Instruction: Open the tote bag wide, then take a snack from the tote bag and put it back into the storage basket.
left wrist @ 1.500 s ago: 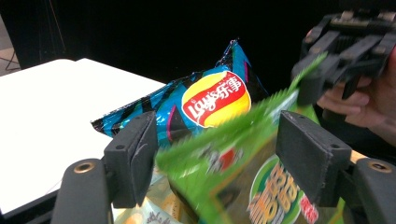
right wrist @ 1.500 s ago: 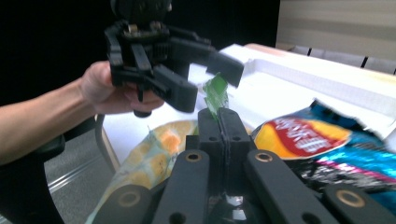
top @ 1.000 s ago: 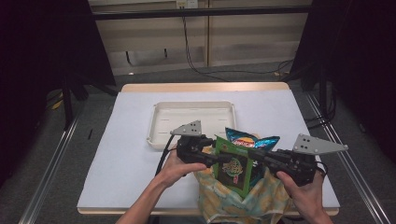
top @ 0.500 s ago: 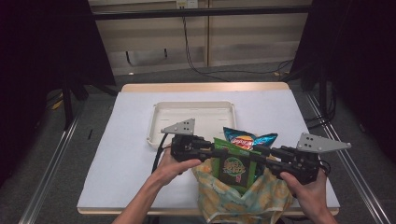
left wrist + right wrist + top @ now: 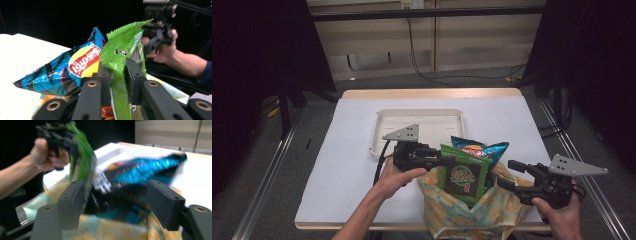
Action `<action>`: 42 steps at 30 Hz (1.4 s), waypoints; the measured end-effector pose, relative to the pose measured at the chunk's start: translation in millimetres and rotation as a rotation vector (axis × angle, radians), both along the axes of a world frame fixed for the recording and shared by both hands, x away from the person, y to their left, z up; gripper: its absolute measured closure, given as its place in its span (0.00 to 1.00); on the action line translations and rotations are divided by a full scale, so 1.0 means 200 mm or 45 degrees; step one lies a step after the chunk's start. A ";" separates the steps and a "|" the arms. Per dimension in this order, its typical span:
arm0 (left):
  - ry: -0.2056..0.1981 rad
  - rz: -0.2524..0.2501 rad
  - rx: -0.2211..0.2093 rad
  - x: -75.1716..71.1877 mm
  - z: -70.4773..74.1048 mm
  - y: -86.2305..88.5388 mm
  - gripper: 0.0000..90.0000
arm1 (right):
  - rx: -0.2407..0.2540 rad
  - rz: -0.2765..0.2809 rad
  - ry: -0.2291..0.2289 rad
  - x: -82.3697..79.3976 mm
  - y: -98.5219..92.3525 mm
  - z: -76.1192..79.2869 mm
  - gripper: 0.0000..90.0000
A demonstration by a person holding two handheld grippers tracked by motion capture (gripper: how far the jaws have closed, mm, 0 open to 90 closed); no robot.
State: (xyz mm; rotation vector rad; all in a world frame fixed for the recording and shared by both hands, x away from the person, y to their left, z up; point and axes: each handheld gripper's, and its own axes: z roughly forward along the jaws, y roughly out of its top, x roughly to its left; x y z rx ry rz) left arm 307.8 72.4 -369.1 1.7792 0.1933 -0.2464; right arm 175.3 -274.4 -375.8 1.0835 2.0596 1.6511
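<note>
A green snack bag stands upright in the mouth of a yellow patterned cloth bag at the table's near edge. My left gripper reaches in from the left, shut on the green bag's left edge after its jaws closed. Behind it leans a blue crisp bag, which is beside my left gripper as the blue bag. My right gripper has just been opening. It stands open over the cloth bag, with the green bag beside its left jaw, not pressed.
A white tray lies behind the bags on the white table cover. A person's hands and forearms come in from the near edge. Dark curtains flank the table, and cables run across the floor behind it.
My right gripper has let go of the green bag, opened, and drawn back to the right and lower. My left gripper has closed on the bag's left edge and stayed in place.
</note>
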 end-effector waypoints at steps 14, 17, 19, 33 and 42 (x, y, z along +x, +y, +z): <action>-0.035 0.060 -0.035 0.01 0.10 0.05 0.85 | -0.047 -0.032 0.057 -0.02 -0.05 -0.15 0.20; -0.038 0.081 -0.033 0.02 0.14 0.06 0.85 | -0.046 -0.040 0.059 -0.02 -0.05 -0.16 0.17; -0.045 0.086 -0.042 0.02 0.15 0.07 0.85 | -0.046 -0.039 0.048 -0.02 -0.06 -0.16 0.14; -0.067 0.223 -0.054 0.11 0.25 0.27 0.85 | -0.059 -0.127 0.029 -0.03 -0.10 -0.19 0.03; -0.064 0.318 -0.040 0.18 0.24 0.37 0.85 | -0.074 -0.149 0.017 -0.04 -0.12 -0.21 0.00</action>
